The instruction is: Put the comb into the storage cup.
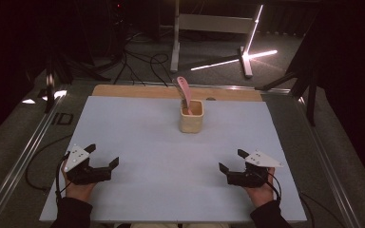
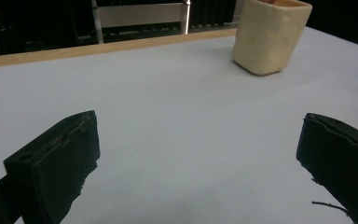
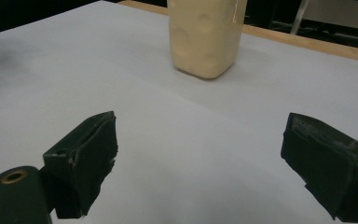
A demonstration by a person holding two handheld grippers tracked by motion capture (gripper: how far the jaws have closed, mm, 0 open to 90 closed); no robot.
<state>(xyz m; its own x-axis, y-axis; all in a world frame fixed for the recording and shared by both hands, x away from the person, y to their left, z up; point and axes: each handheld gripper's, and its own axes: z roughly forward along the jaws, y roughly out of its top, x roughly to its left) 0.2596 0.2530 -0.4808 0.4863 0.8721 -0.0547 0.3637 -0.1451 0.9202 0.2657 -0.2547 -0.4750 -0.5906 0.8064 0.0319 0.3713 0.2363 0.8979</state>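
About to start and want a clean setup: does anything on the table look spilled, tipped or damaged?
Nothing stands out. The cream cup stands upright on the pale mat with a pink utensil leaning in it; both open grippers, left and right, rest apart from it.

Cream cup point(image 1: 191, 117), pink spatula point(image 1: 184, 90), prob. pale-blue mat point(image 1: 161, 161).

Pale blue table point(image 1: 138, 137); cream cup point(image 1: 191, 116) stands on it

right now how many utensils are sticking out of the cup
1: a pink utensil stands in the cream cup at the far middle of the table, leaning toward the far left. The cup's inside is mostly hidden, so something shorter could be in there.
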